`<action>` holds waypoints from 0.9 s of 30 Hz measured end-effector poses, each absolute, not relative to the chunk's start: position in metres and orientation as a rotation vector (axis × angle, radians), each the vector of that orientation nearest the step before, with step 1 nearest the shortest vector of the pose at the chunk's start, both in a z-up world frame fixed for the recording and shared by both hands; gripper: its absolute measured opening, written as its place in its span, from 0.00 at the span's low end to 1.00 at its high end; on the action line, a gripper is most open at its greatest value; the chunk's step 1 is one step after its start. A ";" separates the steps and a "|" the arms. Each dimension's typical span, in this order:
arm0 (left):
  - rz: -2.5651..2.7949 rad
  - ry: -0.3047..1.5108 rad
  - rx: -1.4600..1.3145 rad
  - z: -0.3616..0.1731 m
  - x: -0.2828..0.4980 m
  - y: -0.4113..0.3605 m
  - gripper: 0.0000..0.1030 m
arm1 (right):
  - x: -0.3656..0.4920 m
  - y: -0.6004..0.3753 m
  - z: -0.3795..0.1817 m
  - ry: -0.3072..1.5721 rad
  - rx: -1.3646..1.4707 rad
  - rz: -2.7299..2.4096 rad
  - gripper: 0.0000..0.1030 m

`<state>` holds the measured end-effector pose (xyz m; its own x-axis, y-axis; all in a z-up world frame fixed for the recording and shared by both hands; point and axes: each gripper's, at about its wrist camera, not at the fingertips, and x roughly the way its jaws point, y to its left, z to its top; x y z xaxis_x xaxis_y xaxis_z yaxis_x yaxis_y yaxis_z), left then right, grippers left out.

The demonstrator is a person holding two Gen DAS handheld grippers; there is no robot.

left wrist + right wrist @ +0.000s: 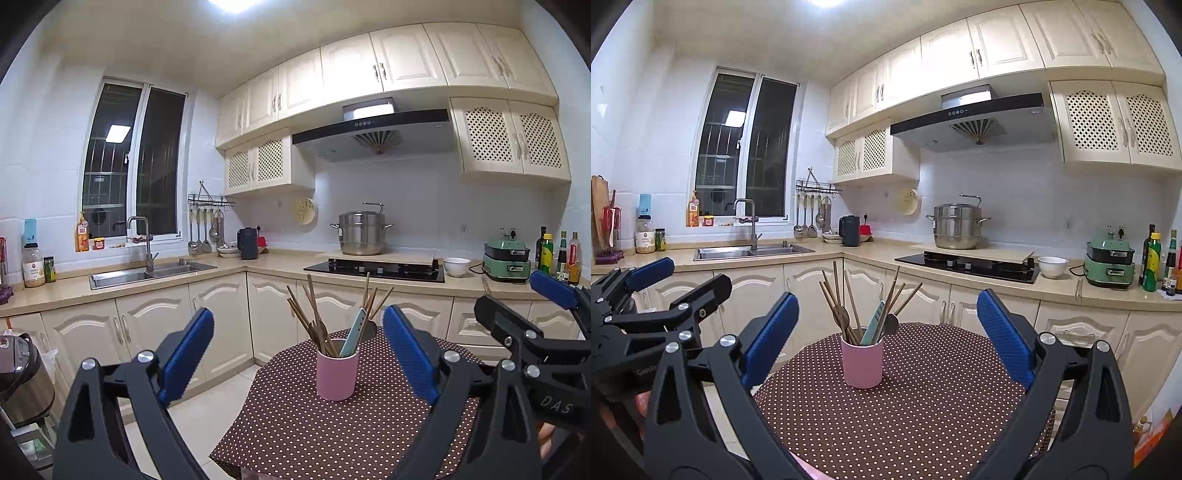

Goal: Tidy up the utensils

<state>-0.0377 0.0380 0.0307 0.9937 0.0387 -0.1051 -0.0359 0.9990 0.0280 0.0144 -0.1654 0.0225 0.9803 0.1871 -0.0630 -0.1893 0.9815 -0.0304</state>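
Both grippers hung wide open and empty, left gripper [297, 354] beside right gripper [886, 338]. Between them the pink cup [862, 363] stood upright on the dotted tablecloth [923, 406], packed with wooden chopsticks [836, 295].

A pink cup [862, 363] was seen upright on a round table covered by a brown dotted cloth [923, 406]. Wooden chopsticks [836, 291], a wooden spoon [891, 323] and a pale green utensil [873, 323] were held in it, leaning outward. The right gripper [884, 339] was held above the near edge of the table with its blue-padded jaws spread wide, nothing between them. The left gripper [670, 286] was seen at the left edge, well apart from the cup.
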 end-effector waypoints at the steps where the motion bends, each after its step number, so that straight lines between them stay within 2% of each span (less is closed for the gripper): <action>1: 0.038 0.107 0.026 0.030 -0.037 0.039 0.88 | 0.015 -0.165 0.022 0.062 -0.038 0.189 0.93; 27: 0.039 0.110 0.032 0.027 -0.033 0.043 0.88 | 0.020 -0.165 0.022 0.073 -0.042 0.189 0.93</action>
<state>-0.0331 0.0432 0.0269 0.9932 0.0406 -0.1093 -0.0371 0.9987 0.0343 0.0204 -0.1652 0.0224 0.9795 0.1862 -0.0765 -0.1893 0.9813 -0.0344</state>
